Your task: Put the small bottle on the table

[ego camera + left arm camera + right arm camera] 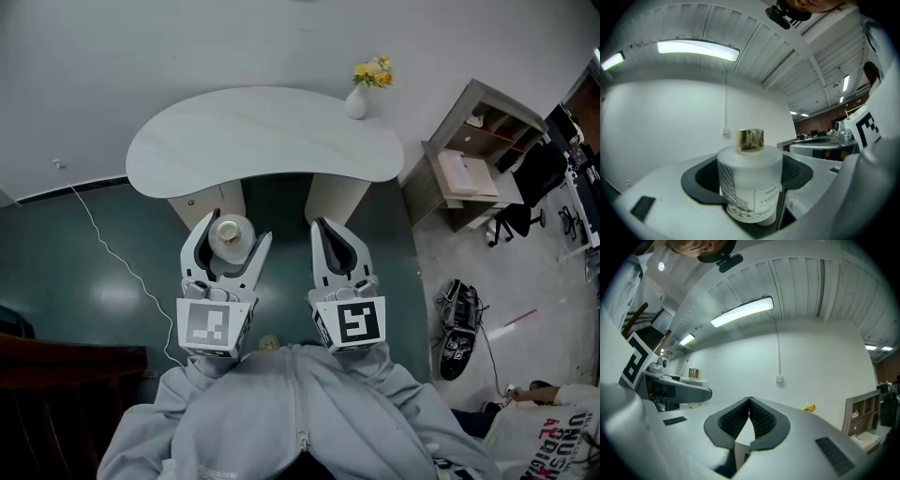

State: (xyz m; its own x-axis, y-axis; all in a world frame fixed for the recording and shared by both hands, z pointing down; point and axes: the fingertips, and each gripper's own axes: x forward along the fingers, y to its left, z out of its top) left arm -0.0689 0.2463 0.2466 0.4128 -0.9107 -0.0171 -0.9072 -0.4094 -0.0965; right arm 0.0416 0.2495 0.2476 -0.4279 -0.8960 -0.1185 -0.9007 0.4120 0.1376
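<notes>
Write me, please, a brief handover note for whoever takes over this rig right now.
Left gripper: shut on the small frosted bottle, held upright.
Right gripper: shut, empty.
White table: ahead, with a flower vase at its far right edge.
Done: bottle is gripped, not yet over the tabletop.
Left: carry it forward, set it on the table, open the gripper.

The person wears a grey zipped hoodie (pixel 300 412). The left gripper (pixel 232 231) and right gripper (pixel 324 225) are white, with black ribbed pads (pixel 761 420) lining the jaws and black-and-white marker cubes (pixel 208 325) behind them.
</notes>
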